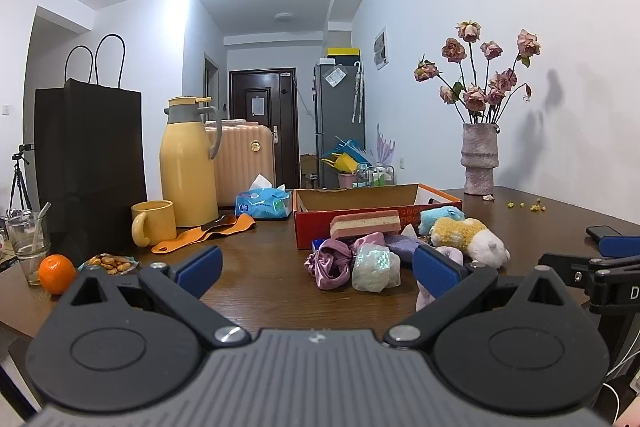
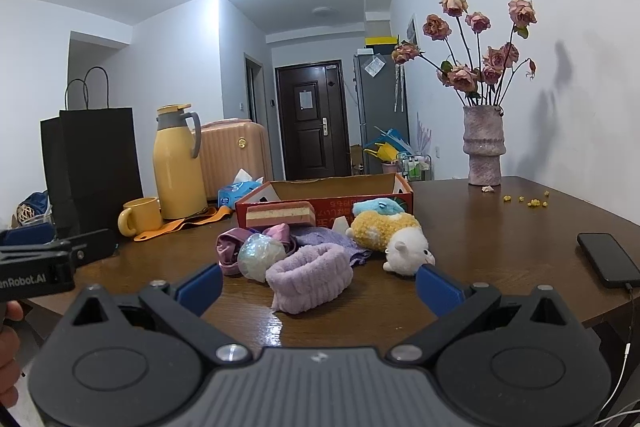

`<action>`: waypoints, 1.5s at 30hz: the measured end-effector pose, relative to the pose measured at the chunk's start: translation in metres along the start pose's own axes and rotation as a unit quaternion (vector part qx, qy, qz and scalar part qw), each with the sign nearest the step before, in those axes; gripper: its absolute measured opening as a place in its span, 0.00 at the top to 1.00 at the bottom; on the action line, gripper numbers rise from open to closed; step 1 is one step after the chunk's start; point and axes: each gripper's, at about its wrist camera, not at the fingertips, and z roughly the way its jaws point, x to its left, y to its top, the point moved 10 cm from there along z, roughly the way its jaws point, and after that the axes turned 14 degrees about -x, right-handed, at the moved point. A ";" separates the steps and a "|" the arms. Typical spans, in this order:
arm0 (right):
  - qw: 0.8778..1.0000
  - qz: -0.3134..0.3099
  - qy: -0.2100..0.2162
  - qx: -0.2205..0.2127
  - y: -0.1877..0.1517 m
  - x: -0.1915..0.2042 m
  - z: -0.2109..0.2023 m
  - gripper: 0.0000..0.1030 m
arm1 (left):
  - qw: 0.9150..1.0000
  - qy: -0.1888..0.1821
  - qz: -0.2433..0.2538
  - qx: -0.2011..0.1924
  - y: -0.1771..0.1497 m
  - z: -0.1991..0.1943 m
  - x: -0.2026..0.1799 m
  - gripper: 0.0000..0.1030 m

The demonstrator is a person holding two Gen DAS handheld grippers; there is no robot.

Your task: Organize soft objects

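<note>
Now, I hold both grippers low before the pile | left gripper [image 1: 318, 269] spread, empty | right gripper [image 2: 320, 285] spread, framing the purple headband [image 2: 310, 277] at frame centre, likely first pick | soft toys [image 2: 394, 235] touch the cardboard box [image 2: 324, 187] behind, probably their bin.

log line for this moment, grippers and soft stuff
left gripper: open, empty | right gripper: open, empty | soft pile: on table before cardboard box | box: nothing visible inside
</note>
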 end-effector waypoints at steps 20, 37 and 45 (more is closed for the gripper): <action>0.999 -0.019 -0.007 -0.028 0.003 -0.004 -0.003 0.00 | 1.000 -0.003 0.000 0.009 -0.008 0.000 -0.001 0.00; 0.996 -0.062 0.067 0.017 0.002 -0.009 0.035 0.00 | 0.998 0.007 0.003 0.064 -0.031 0.060 0.009 0.00; 0.991 -0.094 0.070 0.067 0.010 -0.018 0.103 0.11 | 0.991 -0.045 -0.041 0.122 -0.045 0.131 0.007 0.00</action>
